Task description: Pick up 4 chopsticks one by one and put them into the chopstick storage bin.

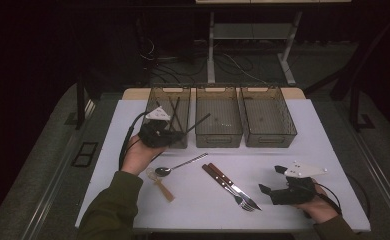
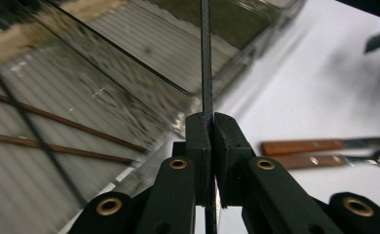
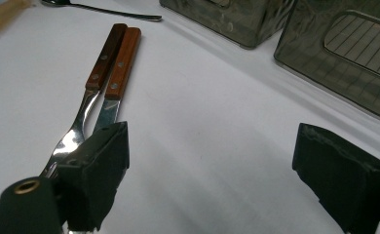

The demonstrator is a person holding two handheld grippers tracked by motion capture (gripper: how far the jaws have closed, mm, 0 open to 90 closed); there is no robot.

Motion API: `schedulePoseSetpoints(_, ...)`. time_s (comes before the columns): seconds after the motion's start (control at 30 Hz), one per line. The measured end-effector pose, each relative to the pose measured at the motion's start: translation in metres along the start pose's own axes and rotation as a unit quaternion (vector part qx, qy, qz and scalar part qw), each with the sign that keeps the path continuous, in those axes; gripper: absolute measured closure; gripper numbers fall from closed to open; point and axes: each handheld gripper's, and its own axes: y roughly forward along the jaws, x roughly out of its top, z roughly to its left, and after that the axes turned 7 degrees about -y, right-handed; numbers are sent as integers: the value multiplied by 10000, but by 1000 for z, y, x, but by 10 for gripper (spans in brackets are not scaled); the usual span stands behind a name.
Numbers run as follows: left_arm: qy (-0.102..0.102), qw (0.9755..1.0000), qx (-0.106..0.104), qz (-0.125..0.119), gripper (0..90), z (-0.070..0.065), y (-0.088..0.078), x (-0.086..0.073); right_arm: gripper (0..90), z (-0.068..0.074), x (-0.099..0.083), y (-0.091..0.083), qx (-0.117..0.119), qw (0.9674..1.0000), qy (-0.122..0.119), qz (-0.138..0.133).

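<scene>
Left gripper [image 2: 211,146]: jaws pinched tight on a thin black chopstick [image 2: 206,58], which runs straight up between the pads and out beyond them; grip sits low on the stick, so most of its length projects forward. In the high view the left gripper [image 1: 159,131] hangs at the near edge of the left bin [image 1: 155,95], with the held stick [image 1: 198,121] angling right across toward the middle bin [image 1: 218,134]. Other slender sticks already lie in the left bin, some black, some brown, so the held one is probably being sorted in with its kind; the tilt suggests the tip has to swing left before release. Right gripper [image 3: 212,170]: jaws spread wide, nothing between them, resting low just beside the tines of the fork [image 3: 76,131] and the blade of the knife [image 3: 111,109]. The two lie side by side with wooden handles touching, pointing away from the gripper. In the high view the right gripper [image 1: 278,181] sits at the near right of the white table [image 1: 328,150], open toward the fork-and-knife pair, likely staged for the next pick. Further out: a metal spoon [image 1: 180,165] and a small wooden spoon [image 1: 163,188] lie near the left hand [image 1: 139,155]. The right bin [image 1: 268,134] looks empty, as does the middle one, apart from small specks.
</scene>
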Motion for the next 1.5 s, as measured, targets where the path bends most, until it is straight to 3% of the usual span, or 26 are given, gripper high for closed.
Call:
schedulePoseSetpoints(0.27, -199, 9993, 312, -4, 846, 28, 4, 23, 136, 0, 0, 0, 6, 10000, 9, 10)
schedulePoseSetpoints(0.47, -378, 9976, 579, -6, 846, 52, 18, 34, 136, 0, -1, 1, 17, 10000, 8, 15)
schedulePoseSetpoints(0.73, -570, 9930, 1033, 46, 846, 81, 36, 45, 136, -1, -1, 0, 40, 10000, -1, 7)
schedulePoseSetpoints(0.83, -729, 9914, 1086, -24, 846, 89, 40, 46, 135, -2, -1, 0, 37, 10000, 42, -10)
schedulePoseSetpoints(1.2, -865, 9890, 1191, 120, 834, 103, 47, 36, 135, -1, -1, -1, 52, 10000, 19, -6)
schedulePoseSetpoints(1.27, -853, 9879, 1289, 128, 727, 104, 48, 36, 136, -1, 0, -1, 60, 10000, 15, 1)
schedulePoseSetpoints(1.5, -835, 9888, 1239, 56, 636, 99, 43, 37, 136, -1, -1, 0, 57, 10000, 12, -6)
